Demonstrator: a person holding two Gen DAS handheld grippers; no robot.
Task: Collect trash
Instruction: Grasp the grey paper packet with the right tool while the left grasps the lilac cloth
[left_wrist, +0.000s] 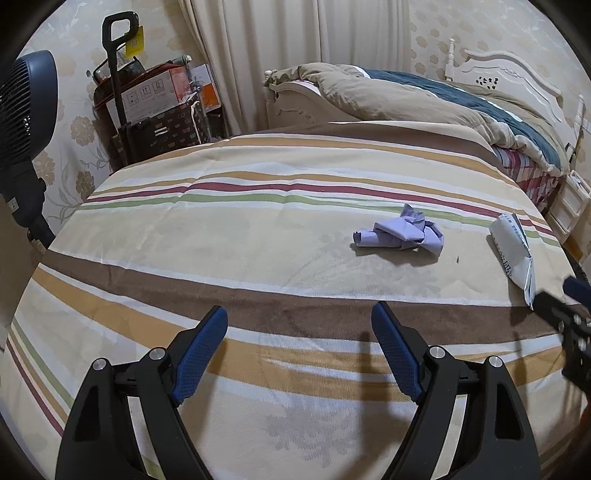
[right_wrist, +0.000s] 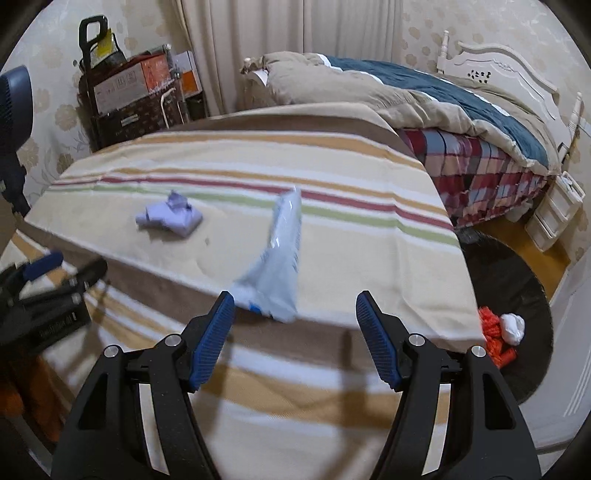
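A crumpled purple paper (left_wrist: 400, 233) lies on the striped cloth (left_wrist: 221, 229), ahead and right of my open, empty left gripper (left_wrist: 299, 319). A flat white plastic wrapper (left_wrist: 514, 250) lies at the cloth's right edge. In the right wrist view the wrapper (right_wrist: 275, 266) lies just ahead of my open right gripper (right_wrist: 295, 304), its near end between the fingertips, untouched. The purple paper (right_wrist: 171, 216) sits further left. A black-lined trash bin (right_wrist: 517, 280) stands on the floor at the right, holding an orange net (right_wrist: 493, 334) and a white wad (right_wrist: 512, 326).
A bed (left_wrist: 424, 99) with a tan and teal quilt stands behind the table. A fan (left_wrist: 22, 122) is at the far left. A trolley with boxes (left_wrist: 155, 99) stands by the curtain. White drawers (right_wrist: 554, 210) sit beside the bed.
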